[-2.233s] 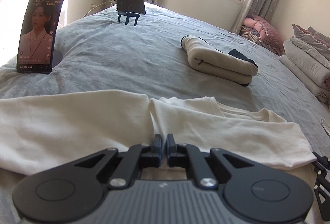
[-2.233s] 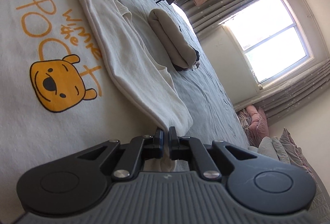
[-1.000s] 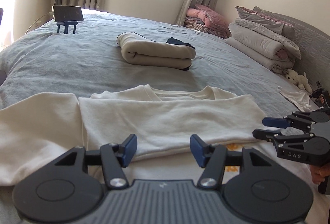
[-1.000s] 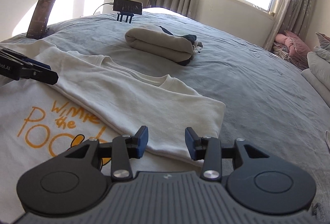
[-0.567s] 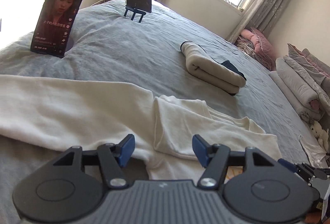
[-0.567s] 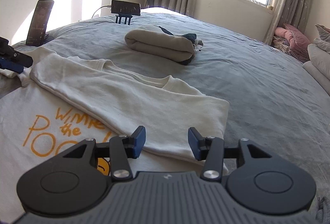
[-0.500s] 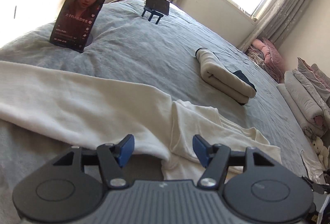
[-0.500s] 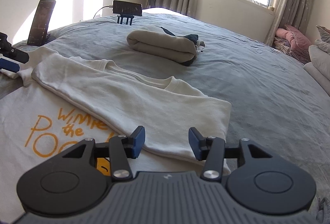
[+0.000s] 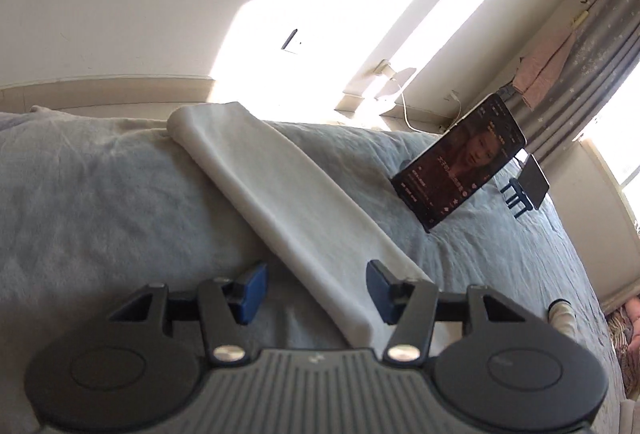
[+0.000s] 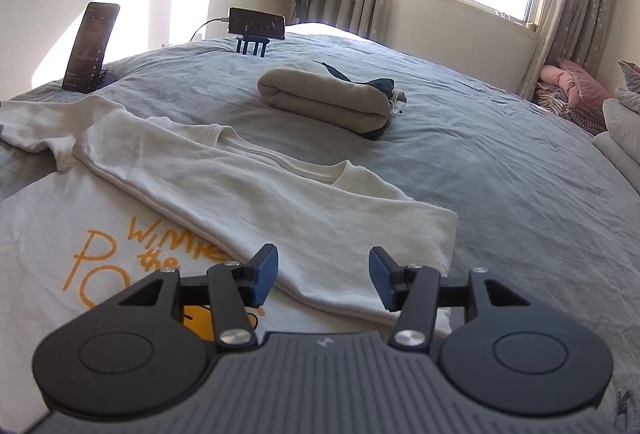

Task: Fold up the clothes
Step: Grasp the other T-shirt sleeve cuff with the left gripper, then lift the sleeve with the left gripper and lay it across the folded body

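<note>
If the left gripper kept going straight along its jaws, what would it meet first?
Most likely the unfolded cream sleeve, which runs between the open jaws of the left gripper across the grey bedspread. How high it hovers above the sleeve is unclear.

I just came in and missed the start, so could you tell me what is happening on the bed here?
A person is folding a cream Winnie the Pooh sweatshirt on the grey bed. One sleeve already lies folded across the chest. The left hand-held gripper is open over the other sleeve, which lies stretched out, not yet folded in. The right hand-held gripper hangs open above the folded sleeve's cuff, holding nothing. A beige folded garment sits farther back.
</note>
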### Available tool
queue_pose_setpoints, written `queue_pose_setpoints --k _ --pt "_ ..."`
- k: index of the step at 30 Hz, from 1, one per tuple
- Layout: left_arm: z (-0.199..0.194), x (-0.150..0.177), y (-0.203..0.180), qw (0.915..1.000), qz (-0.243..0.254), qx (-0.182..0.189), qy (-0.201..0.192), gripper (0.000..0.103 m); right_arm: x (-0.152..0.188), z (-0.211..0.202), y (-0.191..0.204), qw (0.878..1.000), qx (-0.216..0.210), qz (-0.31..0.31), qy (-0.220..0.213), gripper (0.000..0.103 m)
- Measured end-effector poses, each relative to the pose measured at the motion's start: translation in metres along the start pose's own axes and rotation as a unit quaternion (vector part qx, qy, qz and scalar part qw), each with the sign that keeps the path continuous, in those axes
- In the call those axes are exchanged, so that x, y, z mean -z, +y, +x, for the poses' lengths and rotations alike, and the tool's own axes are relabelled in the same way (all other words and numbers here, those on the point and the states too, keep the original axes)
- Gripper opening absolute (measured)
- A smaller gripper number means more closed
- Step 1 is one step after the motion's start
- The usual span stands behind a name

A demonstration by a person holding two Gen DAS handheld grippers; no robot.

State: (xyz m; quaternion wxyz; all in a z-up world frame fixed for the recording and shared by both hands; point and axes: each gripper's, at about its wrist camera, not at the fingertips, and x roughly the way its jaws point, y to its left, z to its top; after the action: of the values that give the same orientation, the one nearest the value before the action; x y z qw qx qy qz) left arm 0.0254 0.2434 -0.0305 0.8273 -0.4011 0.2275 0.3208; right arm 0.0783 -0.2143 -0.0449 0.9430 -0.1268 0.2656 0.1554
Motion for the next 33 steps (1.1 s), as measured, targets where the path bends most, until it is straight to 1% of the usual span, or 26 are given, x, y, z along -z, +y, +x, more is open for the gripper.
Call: queue_pose_setpoints --k 2,7,8,10,11,12,17,21,25,29,33 --pt "0.003 -0.002 0.004 0.9999 -0.014 -0.003 -0.010 0.049 0.000 0.000 0.001 1.000 -0.001 0.000 0.000 0.055" --pt "0.009 -0.005 0.012 0.9982 -0.047 -0.011 -0.036 0.048 0.000 0.001 0.005 1.000 -0.002 -0.005 0.001 0.055" --pt "0.010 -0.005 0.012 0.9977 -0.052 -0.013 -0.043 0.046 0.000 0.000 0.005 1.000 -0.003 -0.005 0.001 0.055" --pt "0.011 -0.005 0.014 0.9962 -0.065 -0.017 -0.057 0.034 0.000 0.000 0.006 1.000 -0.004 -0.005 -0.001 0.055" --pt "0.011 -0.005 0.014 0.9954 -0.071 -0.015 -0.063 0.014 -0.001 0.000 0.007 1.000 -0.005 -0.003 -0.003 0.055" --pt "0.011 -0.005 0.014 0.9945 -0.078 -0.014 -0.069 0.009 -0.001 -0.001 0.007 1.000 -0.006 0.000 -0.005 0.055" --pt "0.011 -0.005 0.013 0.9893 -0.106 -0.002 -0.100 0.007 -0.005 -0.002 0.005 0.999 -0.026 0.027 -0.014 0.055" --pt "-0.003 -0.006 -0.005 0.9873 -0.087 0.044 -0.126 0.007 -0.008 -0.002 0.003 0.998 -0.039 0.053 -0.017 0.055" --pt "-0.017 -0.001 -0.030 0.9845 -0.059 0.096 -0.134 0.007 -0.009 -0.001 0.003 0.996 -0.045 0.068 -0.019 0.055" --pt "-0.025 0.009 -0.055 0.9817 -0.036 0.139 -0.125 0.007 -0.009 -0.002 0.003 0.996 -0.049 0.076 -0.020 0.055" --pt "-0.027 0.026 -0.081 0.9780 -0.011 0.182 -0.101 0.007 -0.010 -0.003 0.002 0.995 -0.054 0.083 -0.022 0.055"
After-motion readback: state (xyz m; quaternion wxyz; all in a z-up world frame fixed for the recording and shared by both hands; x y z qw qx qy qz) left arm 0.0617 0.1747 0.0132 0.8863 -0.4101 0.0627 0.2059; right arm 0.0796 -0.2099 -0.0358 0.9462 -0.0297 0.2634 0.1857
